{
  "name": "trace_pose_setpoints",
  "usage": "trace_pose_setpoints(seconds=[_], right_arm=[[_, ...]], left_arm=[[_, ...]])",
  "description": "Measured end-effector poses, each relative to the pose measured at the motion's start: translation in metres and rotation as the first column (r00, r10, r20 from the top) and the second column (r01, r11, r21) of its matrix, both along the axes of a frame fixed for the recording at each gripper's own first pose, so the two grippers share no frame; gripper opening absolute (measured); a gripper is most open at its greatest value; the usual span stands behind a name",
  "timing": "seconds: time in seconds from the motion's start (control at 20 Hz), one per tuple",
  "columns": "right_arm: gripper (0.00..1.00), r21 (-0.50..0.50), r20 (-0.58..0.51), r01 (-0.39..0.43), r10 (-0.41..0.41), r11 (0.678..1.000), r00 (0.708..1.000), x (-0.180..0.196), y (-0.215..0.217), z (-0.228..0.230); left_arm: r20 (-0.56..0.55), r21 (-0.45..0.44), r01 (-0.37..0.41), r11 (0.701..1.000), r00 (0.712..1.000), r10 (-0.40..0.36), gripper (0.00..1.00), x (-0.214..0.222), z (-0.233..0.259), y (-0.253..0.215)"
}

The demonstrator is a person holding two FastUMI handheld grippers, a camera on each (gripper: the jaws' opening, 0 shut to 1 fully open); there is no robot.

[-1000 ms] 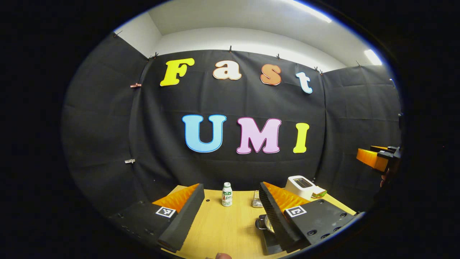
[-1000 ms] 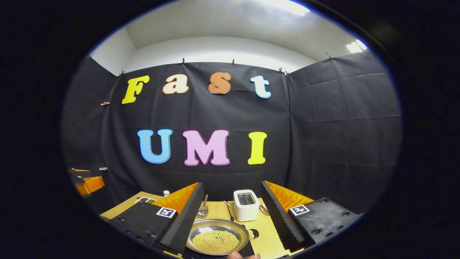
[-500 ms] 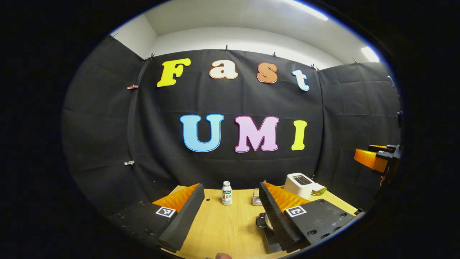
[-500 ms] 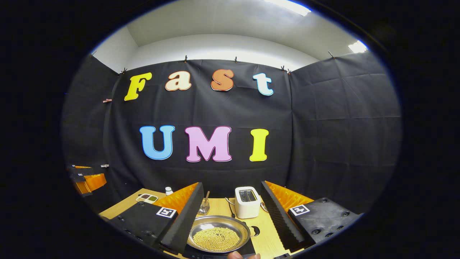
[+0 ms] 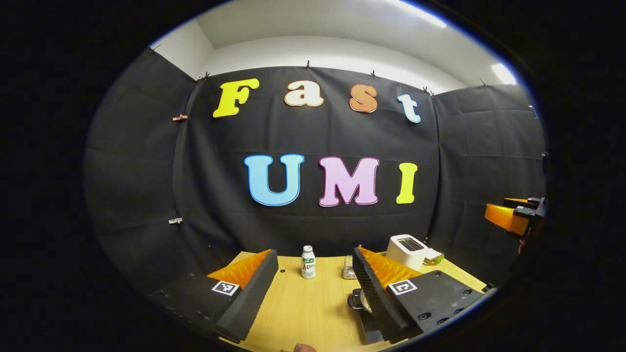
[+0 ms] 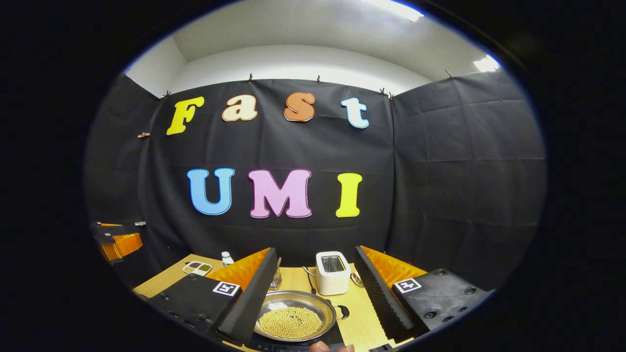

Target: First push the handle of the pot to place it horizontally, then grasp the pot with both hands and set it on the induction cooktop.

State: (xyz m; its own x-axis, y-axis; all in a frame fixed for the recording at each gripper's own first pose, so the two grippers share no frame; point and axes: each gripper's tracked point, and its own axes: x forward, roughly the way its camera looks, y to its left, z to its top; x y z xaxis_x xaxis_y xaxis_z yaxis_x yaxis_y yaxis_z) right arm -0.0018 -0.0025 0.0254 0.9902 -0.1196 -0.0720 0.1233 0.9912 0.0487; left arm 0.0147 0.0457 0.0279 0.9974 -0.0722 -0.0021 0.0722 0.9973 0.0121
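The steel pot [image 6: 296, 320], filled with small yellow beads, rests on the black induction cooktop [image 6: 338, 337] just below my right gripper [image 6: 315, 252]. That gripper is open, its fingers [image 6: 244, 305] standing apart above the pot without touching it. One black pot handle [image 6: 341, 311] points right. In the left gripper view the pot's edge and near handle [image 5: 356, 300] peek out beside the right finger, with the cooktop [image 5: 370, 333] beneath. My left gripper [image 5: 314, 254] is open and holds nothing. Each gripper also appears at the rim of the other's view [image 5: 511, 215] [image 6: 117, 242].
A white toaster [image 6: 332, 271] stands behind the pot, with a sandwich [image 5: 433, 257] beside it. On the wooden table [image 5: 303, 313] are a small white bottle [image 5: 308, 262], a glass holder [image 6: 276, 278] and a small compartment tray [image 6: 195, 267]. Black cloth walls close the booth.
Both views shifted only slightly. The pot sits a little higher in the right gripper view. Both grippers stay open and apart from the pot.
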Motion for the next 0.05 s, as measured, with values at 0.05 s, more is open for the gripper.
trace_pose_setpoints(seconds=[0.05], right_arm=[[0.98, 0.006, 0.0, 0.003, -0.003, 1.0, 1.0, 0.0003, -0.0001, 0.0004]], left_arm=[[0.0, 0.0, -0.001, 1.0, 1.0, 0.001, 0.95, 0.0001, 0.0, 0.0007]])
